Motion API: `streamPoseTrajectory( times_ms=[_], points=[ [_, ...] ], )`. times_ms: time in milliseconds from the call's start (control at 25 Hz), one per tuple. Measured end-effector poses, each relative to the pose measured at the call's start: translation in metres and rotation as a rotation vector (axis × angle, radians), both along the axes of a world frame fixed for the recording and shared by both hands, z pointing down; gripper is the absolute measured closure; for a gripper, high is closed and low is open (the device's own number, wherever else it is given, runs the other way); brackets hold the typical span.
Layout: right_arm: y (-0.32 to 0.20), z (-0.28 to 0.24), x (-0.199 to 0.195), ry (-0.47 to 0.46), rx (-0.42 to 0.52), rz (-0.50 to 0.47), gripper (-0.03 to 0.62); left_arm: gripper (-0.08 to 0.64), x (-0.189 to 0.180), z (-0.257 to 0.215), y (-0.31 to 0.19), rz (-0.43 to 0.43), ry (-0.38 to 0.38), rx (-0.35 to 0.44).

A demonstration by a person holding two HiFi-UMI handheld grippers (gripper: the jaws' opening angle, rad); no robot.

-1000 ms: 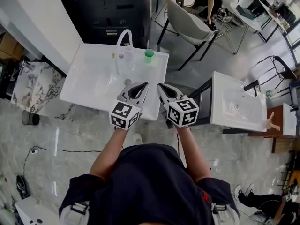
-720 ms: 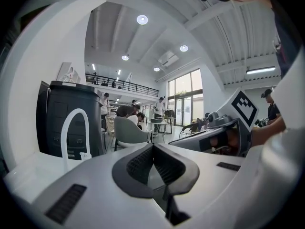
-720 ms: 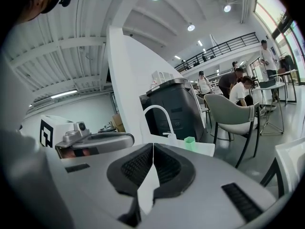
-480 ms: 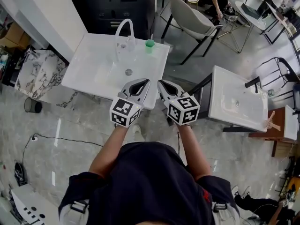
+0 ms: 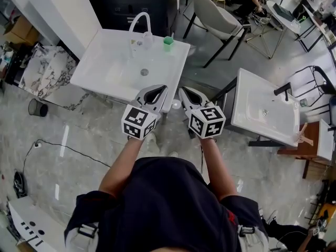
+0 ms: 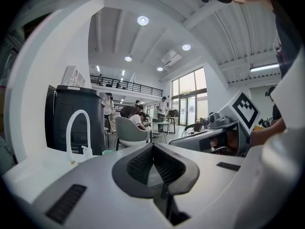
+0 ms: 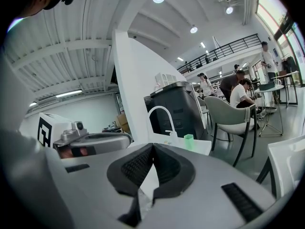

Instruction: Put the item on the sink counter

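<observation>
Left station: my left forearm [image 5: 122, 164] reaches straight forward from the torso, elbow bent. The left gripper [image 5: 160, 91] points ahead at a near-level attitude with its marker cube [image 5: 139, 123] on top. Its jaws are clenched tip to tip, with nothing between the pads.

In the head view, the tip overlaps the front edge of the sink counter [image 5: 105, 70]. The green cup [image 5: 168, 42] stands upright on the rear rim of that counter, just right of the white faucet [image 5: 139, 25] and well apart from both grippers.

Right station: my right forearm [image 5: 213, 164] runs roughly parallel to the left. The right gripper [image 5: 184, 92] sits just beside the left gripper and also points ahead. Its jaws are likewise clenched together and empty. A second basin [image 5: 247, 117] lies further right.
</observation>
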State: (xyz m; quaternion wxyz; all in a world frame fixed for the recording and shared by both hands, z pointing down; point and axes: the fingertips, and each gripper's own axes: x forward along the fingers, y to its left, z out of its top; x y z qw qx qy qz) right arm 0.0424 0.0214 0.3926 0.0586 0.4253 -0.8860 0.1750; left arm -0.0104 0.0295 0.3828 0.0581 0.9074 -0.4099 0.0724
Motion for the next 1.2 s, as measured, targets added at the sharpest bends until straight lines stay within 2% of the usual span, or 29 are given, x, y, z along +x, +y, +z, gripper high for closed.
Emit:
streamPoseTrajectory(
  times_ms=[520,1200],
  points=[
    [0.031,0.000,0.020,-0.002,0.022,-0.018,0.558,0.546,0.010,-0.004,0.029,-0.043,0.007,0.019],
    [0.049,0.006,0.032,-0.010,0.017,-0.006,0.558,0.546,0.022,-0.003,0.047,-0.032,0.020,0.023]
  ],
)
